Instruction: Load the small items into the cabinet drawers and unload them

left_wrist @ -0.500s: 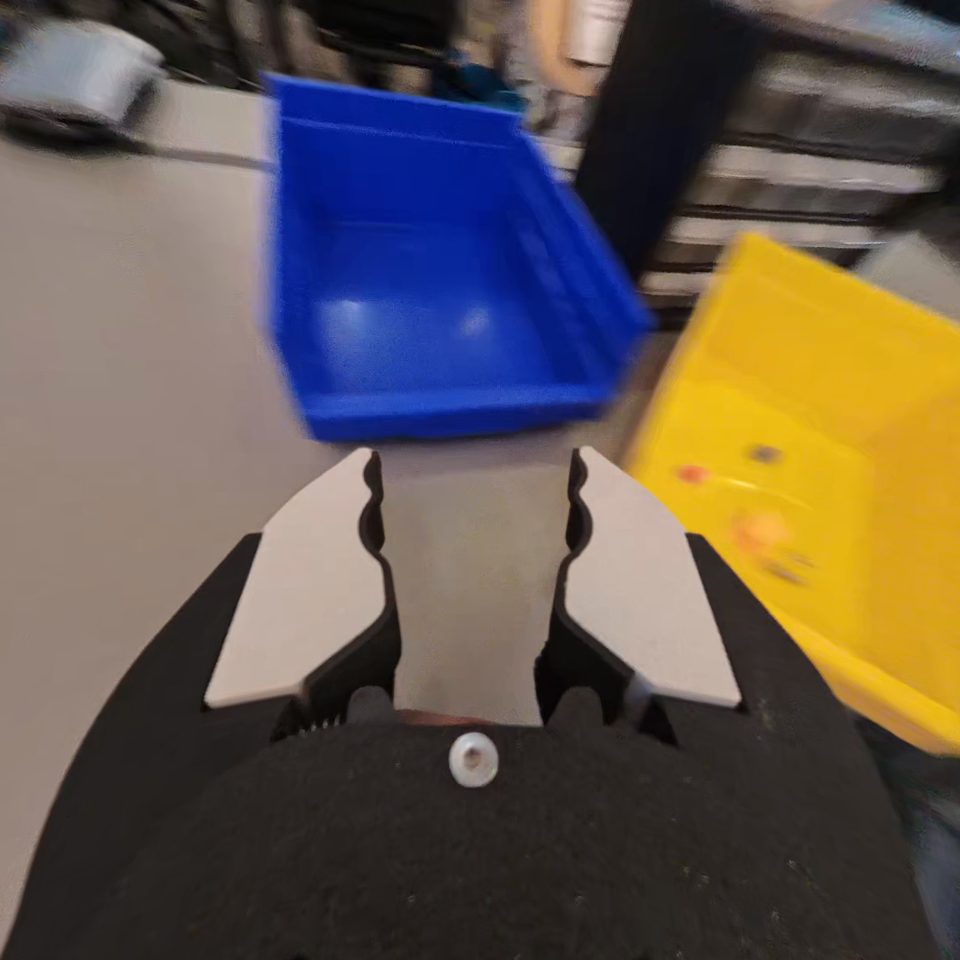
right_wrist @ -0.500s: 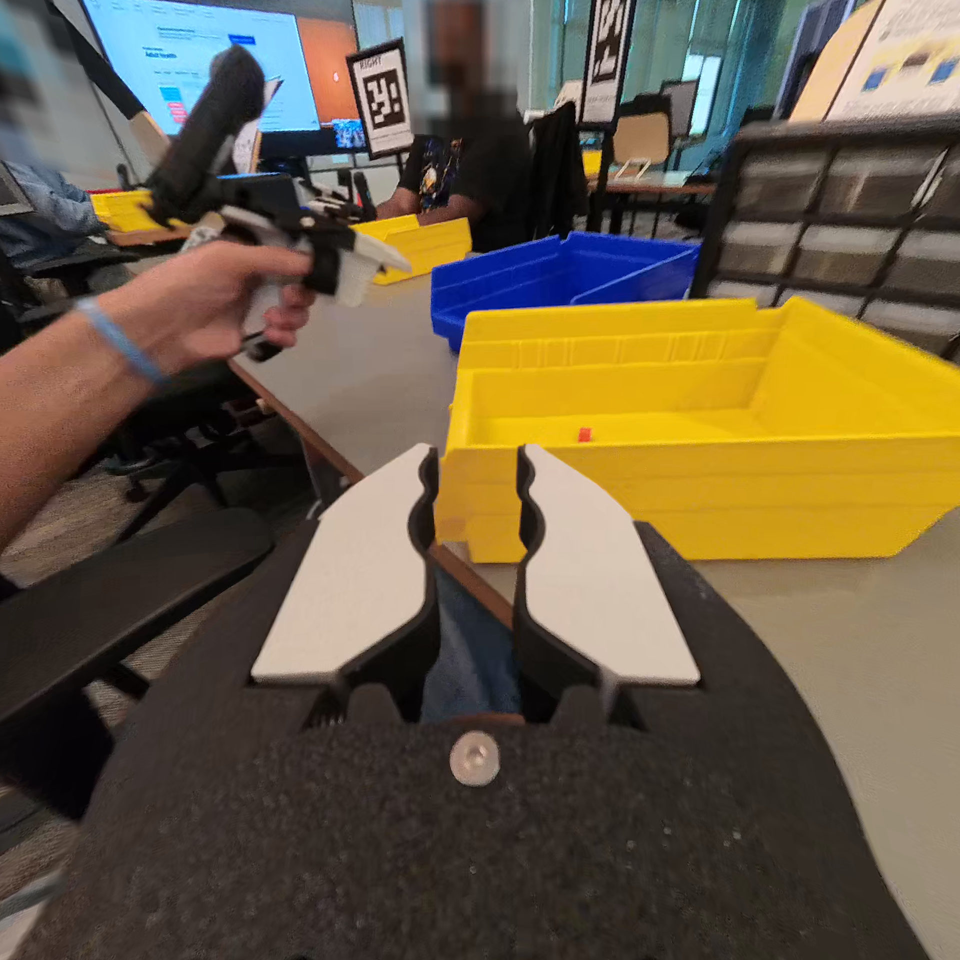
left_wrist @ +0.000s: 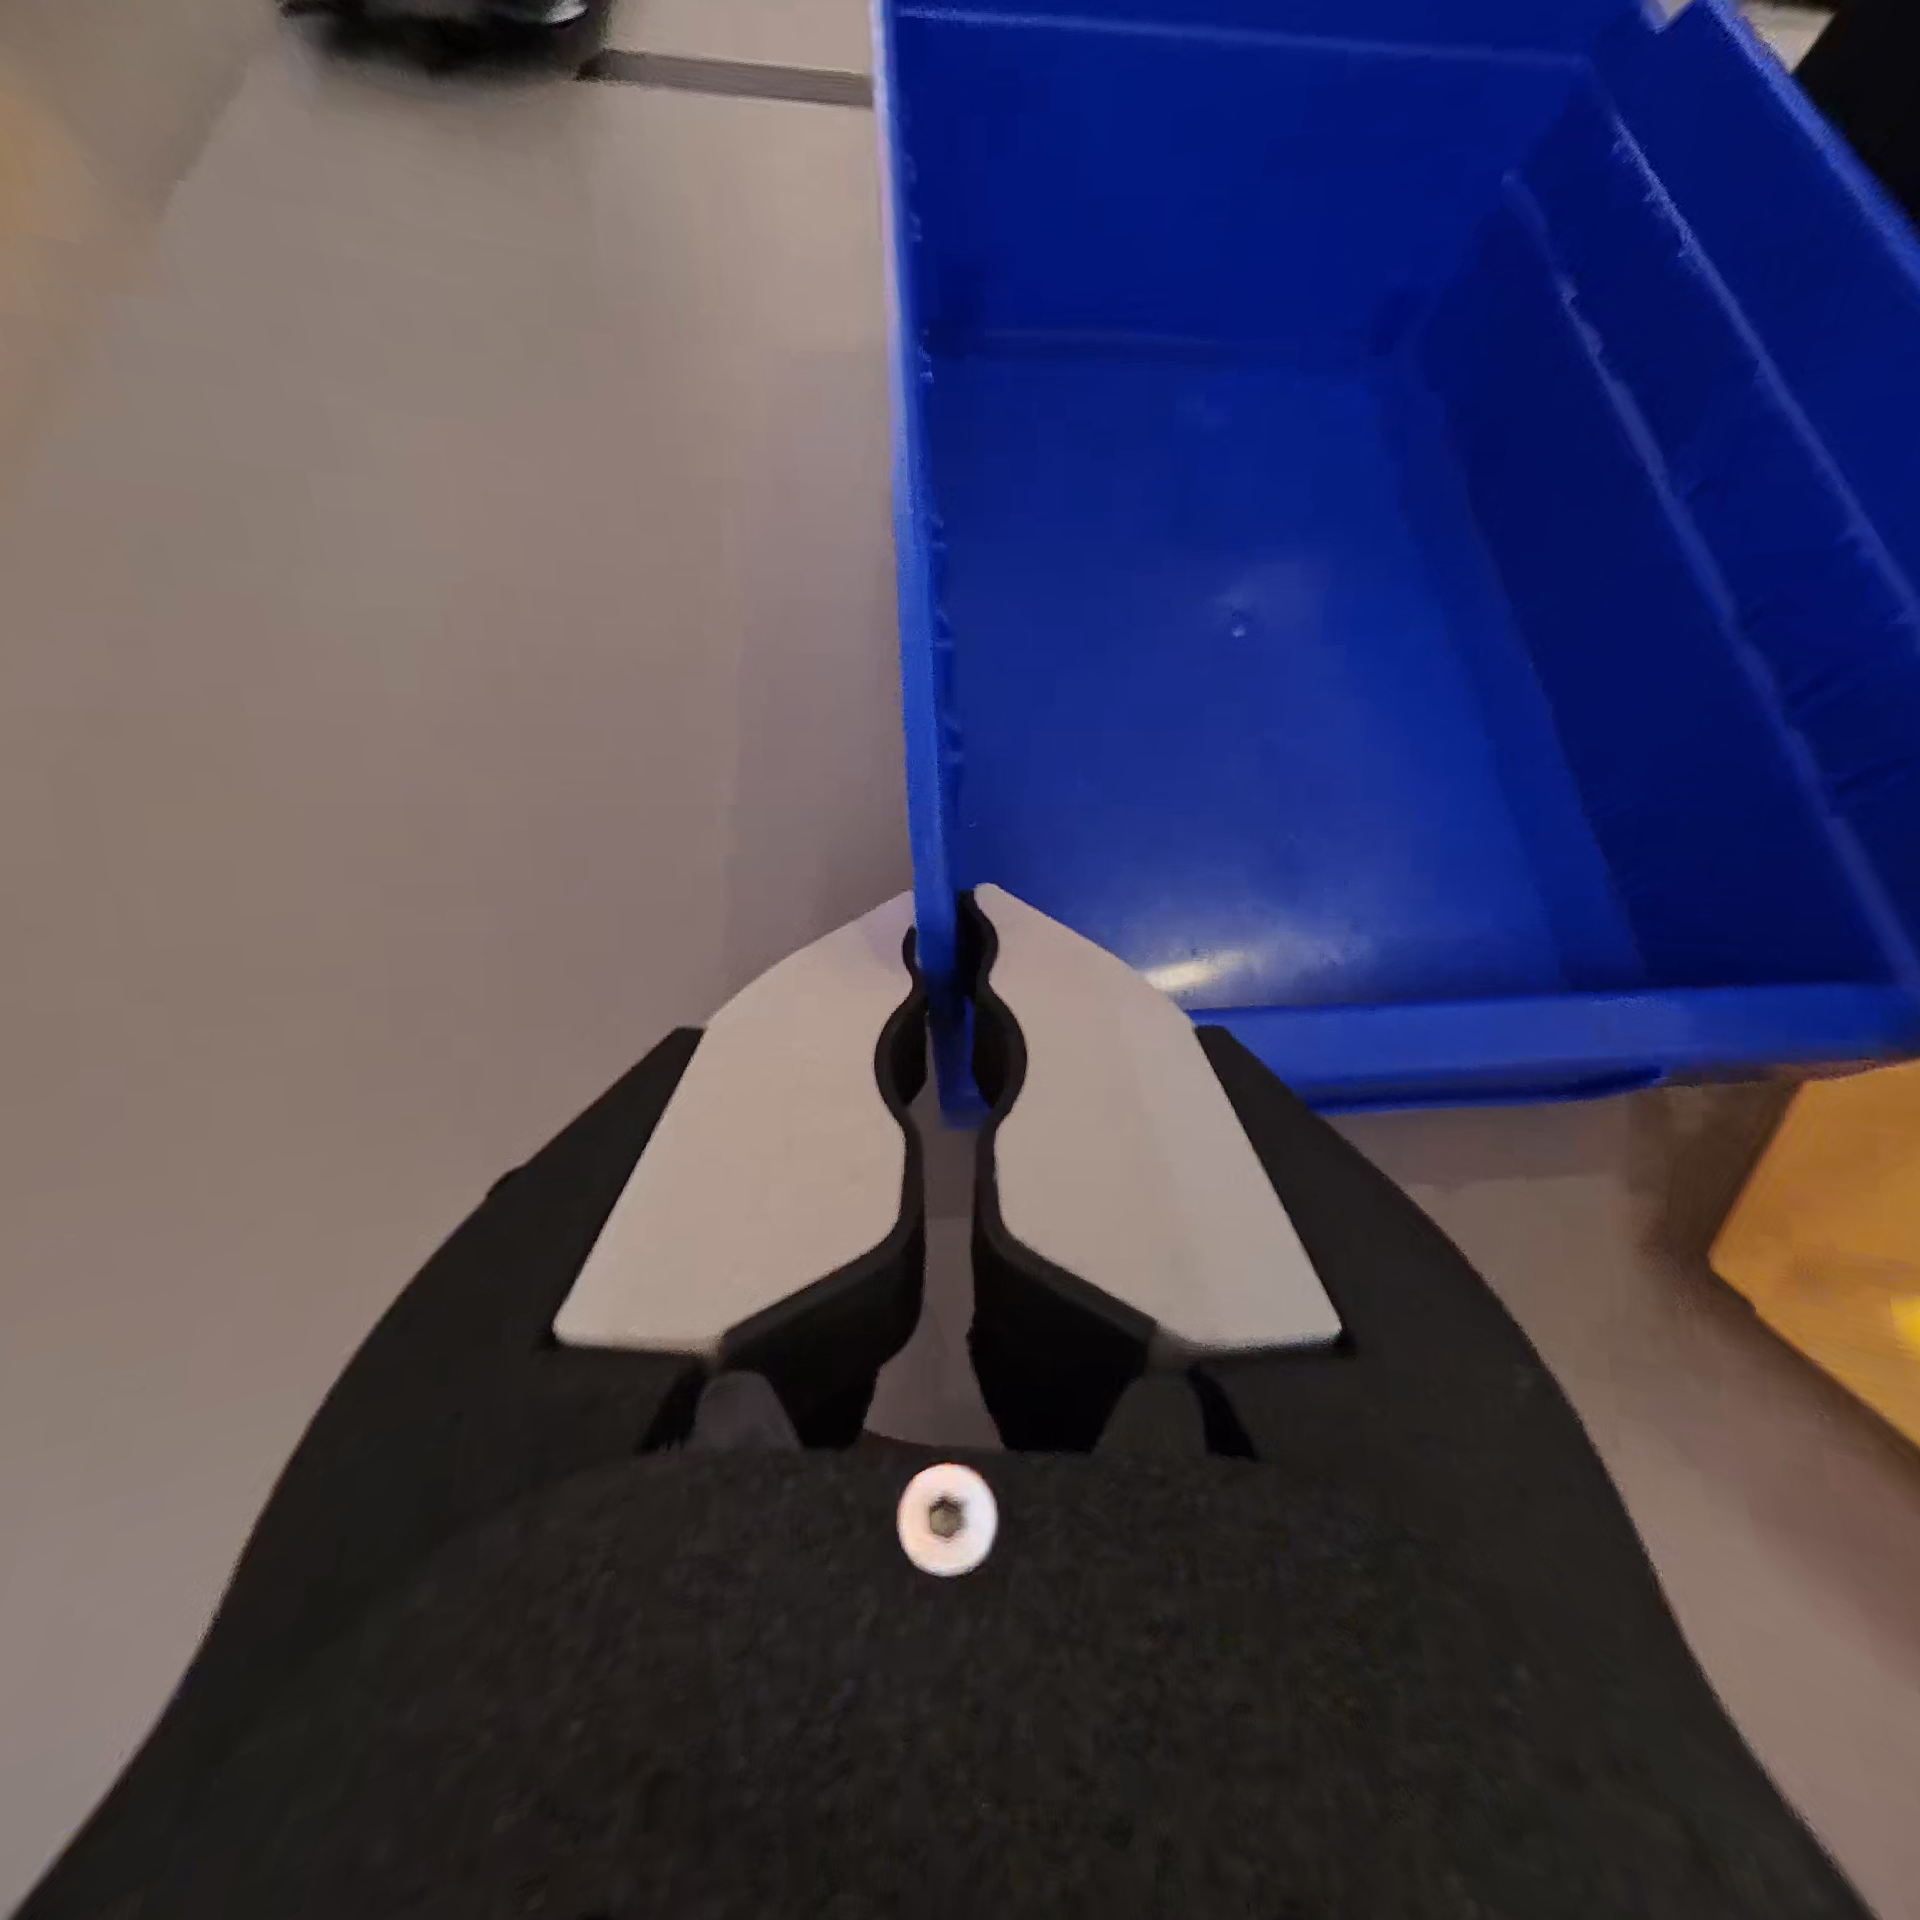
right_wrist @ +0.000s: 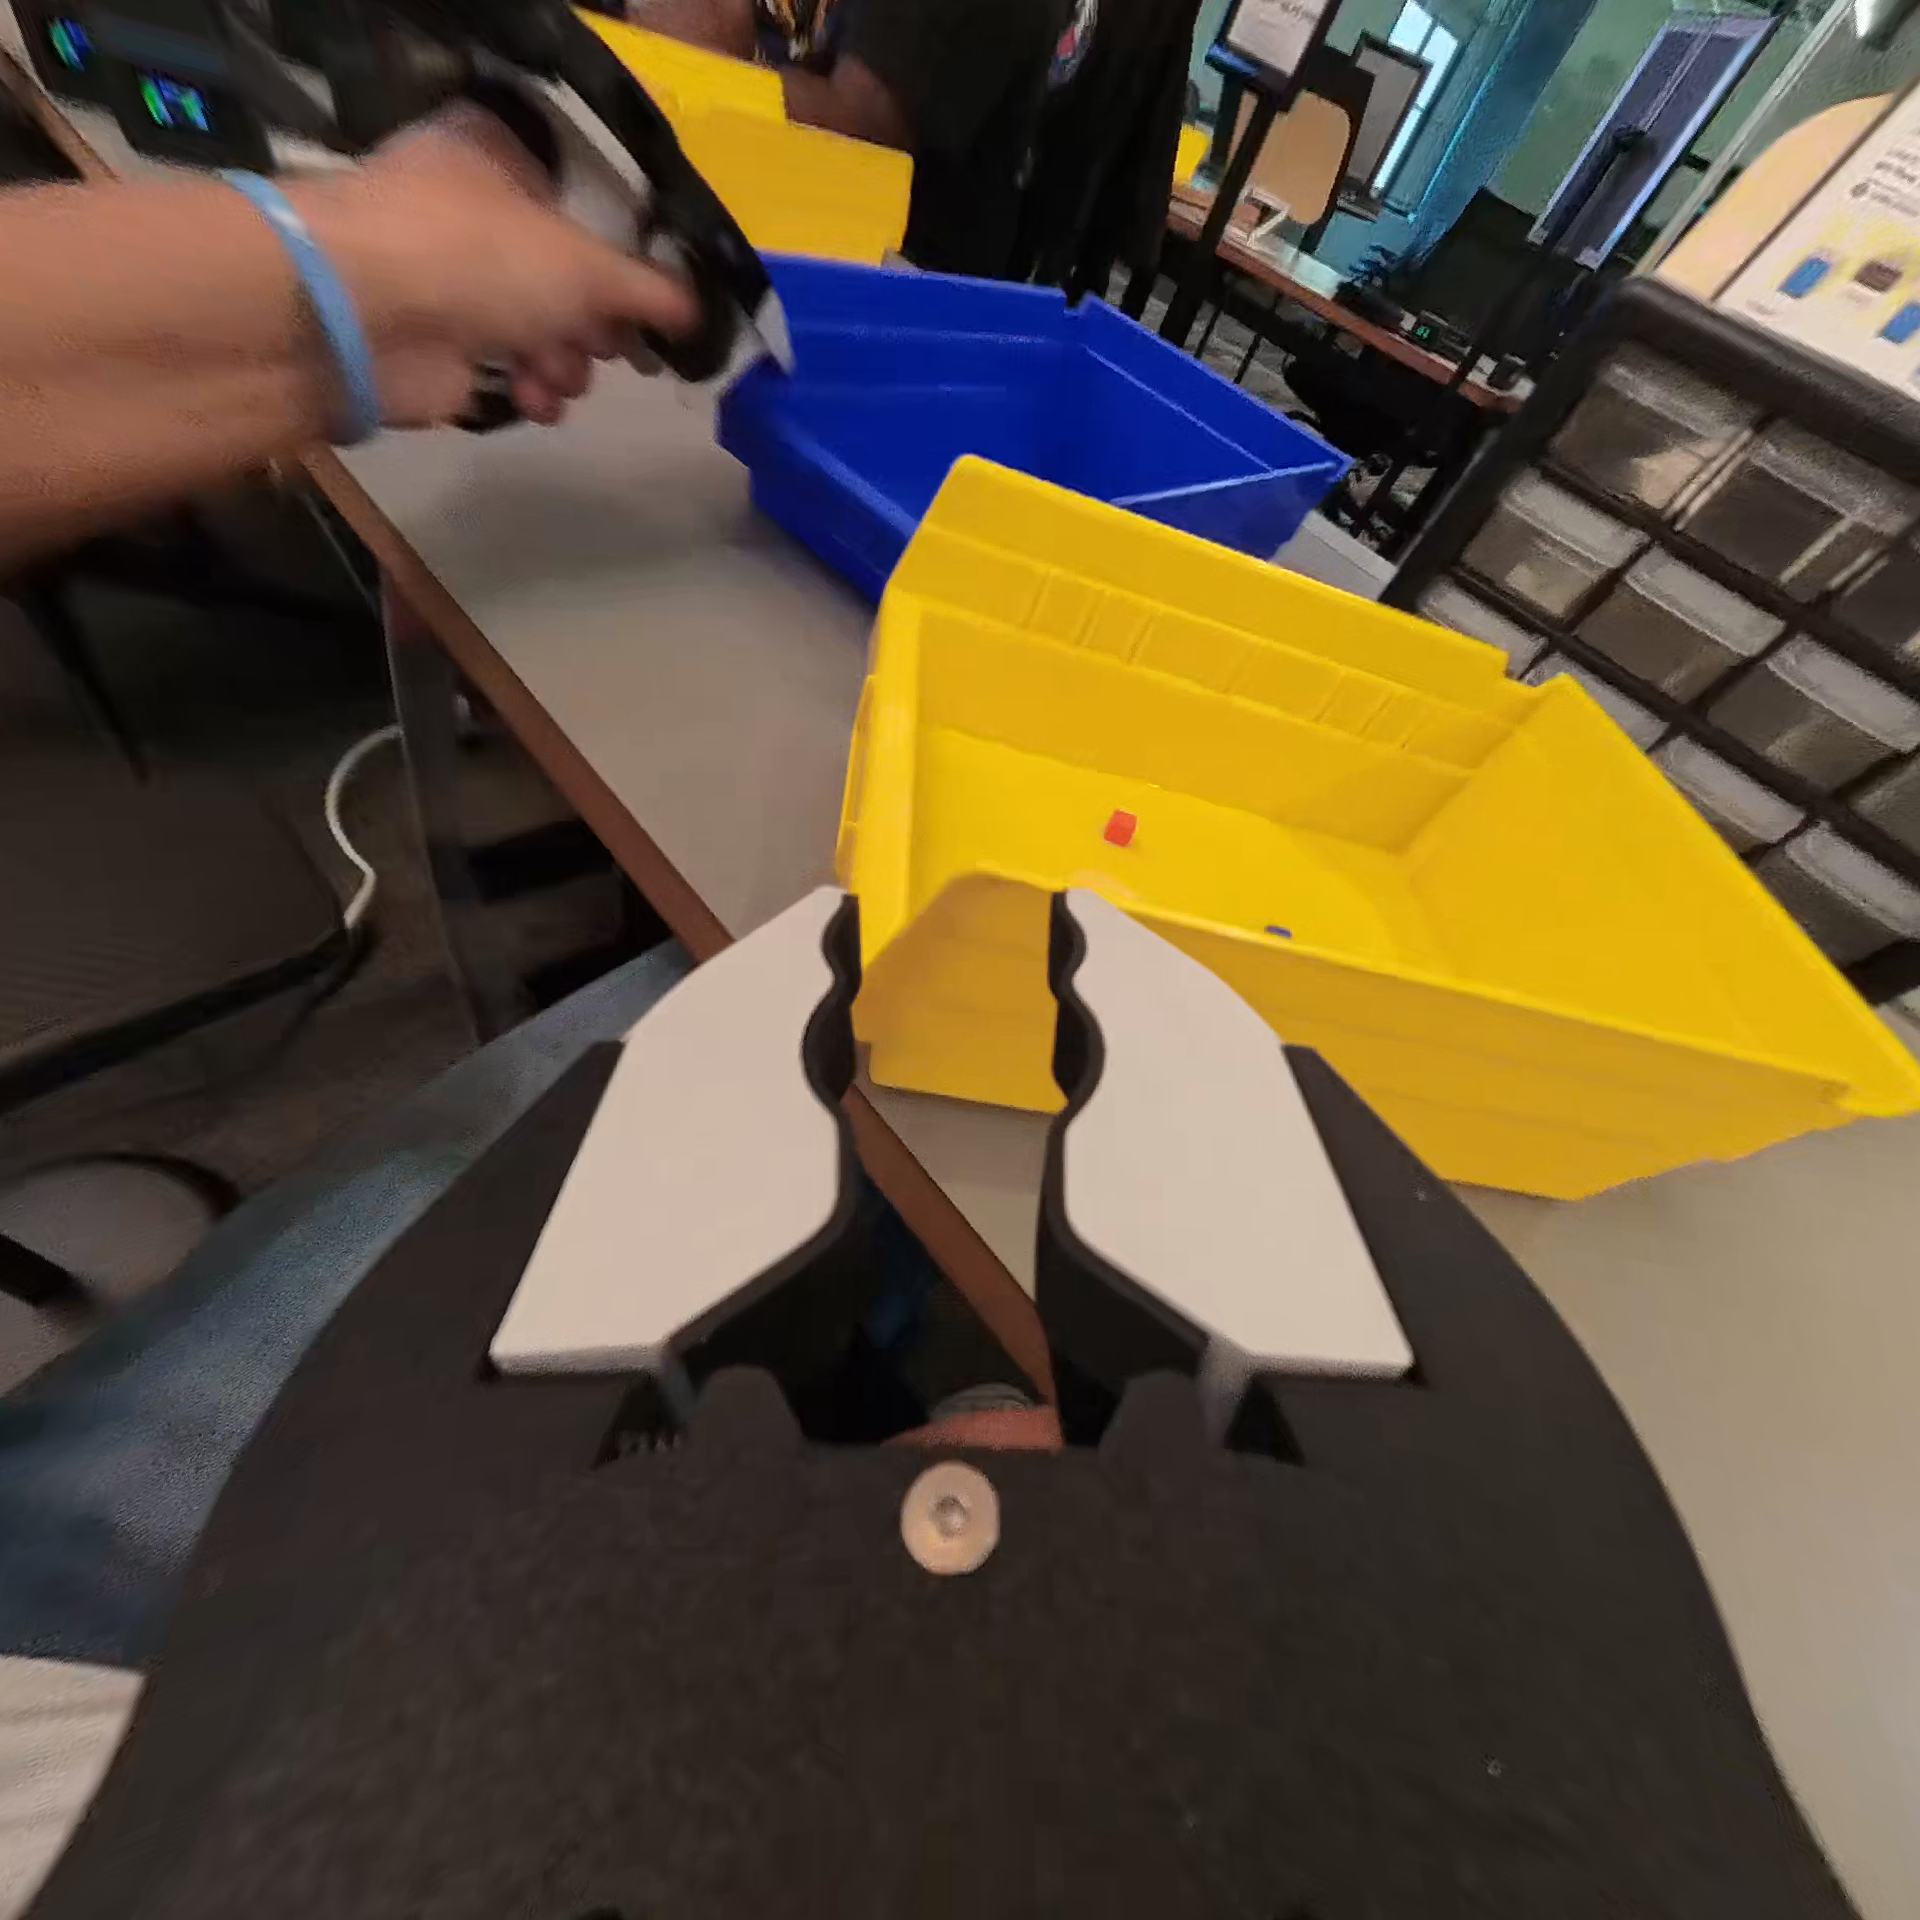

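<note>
The left gripper (left_wrist: 943,925) pinches the near left corner wall of the blue bin (left_wrist: 1299,727) on the table (left_wrist: 416,623). Just beside it, near the table's front edge, stands the yellow bin (right_wrist: 1558,987) holding a small red item (right_wrist: 1119,828). The right gripper (right_wrist: 951,925) is spread, holding nothing. The drawer cabinet (right_wrist: 1714,582) stands behind the bins.

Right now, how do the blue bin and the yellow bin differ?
The blue bin looks empty; the yellow bin holds a small red piece. The left gripper is shut on the blue bin's wall; the right gripper is open at the yellow bin's corner. Both are open-topped and stand on the table.
</note>
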A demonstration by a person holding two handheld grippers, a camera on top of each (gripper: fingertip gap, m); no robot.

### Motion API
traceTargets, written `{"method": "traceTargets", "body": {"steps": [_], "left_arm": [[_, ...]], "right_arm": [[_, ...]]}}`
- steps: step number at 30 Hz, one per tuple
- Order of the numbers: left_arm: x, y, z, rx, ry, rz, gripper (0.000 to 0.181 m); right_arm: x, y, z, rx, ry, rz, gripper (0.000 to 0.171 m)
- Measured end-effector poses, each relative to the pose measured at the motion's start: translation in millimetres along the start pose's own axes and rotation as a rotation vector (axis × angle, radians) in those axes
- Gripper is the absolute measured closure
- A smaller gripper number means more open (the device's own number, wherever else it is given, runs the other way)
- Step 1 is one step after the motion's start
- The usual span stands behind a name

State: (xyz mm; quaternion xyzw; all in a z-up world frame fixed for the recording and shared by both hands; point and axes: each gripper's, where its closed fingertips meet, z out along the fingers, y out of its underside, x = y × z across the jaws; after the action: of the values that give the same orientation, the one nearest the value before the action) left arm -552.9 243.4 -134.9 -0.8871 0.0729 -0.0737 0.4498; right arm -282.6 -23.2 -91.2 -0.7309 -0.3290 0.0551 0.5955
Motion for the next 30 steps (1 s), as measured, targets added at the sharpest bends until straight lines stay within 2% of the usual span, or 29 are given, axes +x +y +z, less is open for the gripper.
{"method": "traceTargets", "body": {"steps": [3,7,8,12,15,17,18,19,21,26,30], "left_arm": [[-10,37,-53,0.037,-0.084,-0.078,0.178],[-17,88,-126,0.053,-0.197,-0.137,0.178],[-20,97,-141,0.061,-0.222,-0.151,0.178],[-18,122,-178,0.074,-0.252,-0.167,0.178],[-14,134,-191,0.085,-0.238,-0.17,0.178],[-12,141,-197,0.111,-0.227,-0.194,0.176],[-12,143,-201,0.121,-0.233,-0.196,0.176],[-12,143,-205,0.137,-0.244,-0.193,0.178],[-14,138,-216,0.184,-0.286,-0.175,0.178],[-7,97,-256,0.322,-0.367,-0.11,0.178],[22,45,-291,0.452,-0.354,-0.055,0.178]], "right_arm": [[-30,-14,17,-0.003,-0.085,0.003,0.133],[-85,-26,47,-0.039,-0.207,0.119,0.108],[-95,-28,57,-0.052,-0.221,0.159,0.106],[-117,-32,101,-0.136,-0.223,0.378,0.11],[-112,-28,130,-0.199,-0.119,0.425,0.122],[-109,-27,143,-0.215,-0.068,0.407,0.122],[-103,-24,147,-0.236,-0.014,0.391,0.136],[-103,-27,148,-0.239,-0.028,0.374,0.137],[-94,-34,147,-0.215,-0.016,0.395,0.163],[-74,-86,126,-0.086,-0.016,0.399,0.167],[-33,-137,88,0.08,0.065,0.354,0.167]]}}
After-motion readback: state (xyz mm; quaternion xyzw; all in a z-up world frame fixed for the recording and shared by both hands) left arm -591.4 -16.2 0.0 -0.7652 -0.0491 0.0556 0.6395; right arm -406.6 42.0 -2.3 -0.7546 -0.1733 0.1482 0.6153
